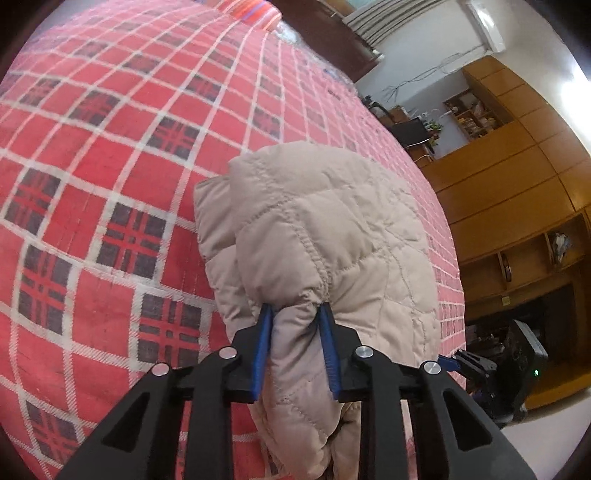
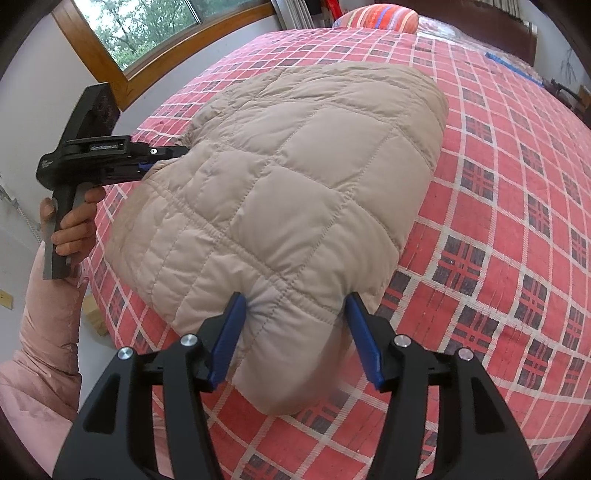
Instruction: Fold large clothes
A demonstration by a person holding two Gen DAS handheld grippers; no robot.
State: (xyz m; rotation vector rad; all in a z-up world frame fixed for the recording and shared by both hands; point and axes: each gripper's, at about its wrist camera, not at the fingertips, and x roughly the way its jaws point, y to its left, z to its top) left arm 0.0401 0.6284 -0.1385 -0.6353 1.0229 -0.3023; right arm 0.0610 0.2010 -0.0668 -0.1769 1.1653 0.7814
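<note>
A beige quilted puffer jacket (image 1: 332, 221) lies folded into a thick bundle on the bed's red plaid sheet (image 1: 110, 147). My left gripper (image 1: 295, 310) is shut on a bunched edge of the jacket, the fabric pinched between its blue fingers. In the right wrist view the jacket (image 2: 295, 166) spreads away from me. My right gripper (image 2: 295, 301) clamps a thick padded corner, both fingers pressing into the fabric. The left gripper (image 2: 147, 162) bites the jacket's far left edge, held by a hand (image 2: 74, 225). The right gripper (image 1: 450, 363) shows at the jacket's right side in the left wrist view.
The plaid sheet (image 2: 498, 258) stretches wide to the right and behind the jacket. A striped pillow (image 2: 384, 16) lies at the bed's head. A window (image 2: 147, 29) is on the left wall. Wooden cabinets (image 1: 517, 177) stand past the bed's edge. A pink sleeve (image 2: 44, 332) is lower left.
</note>
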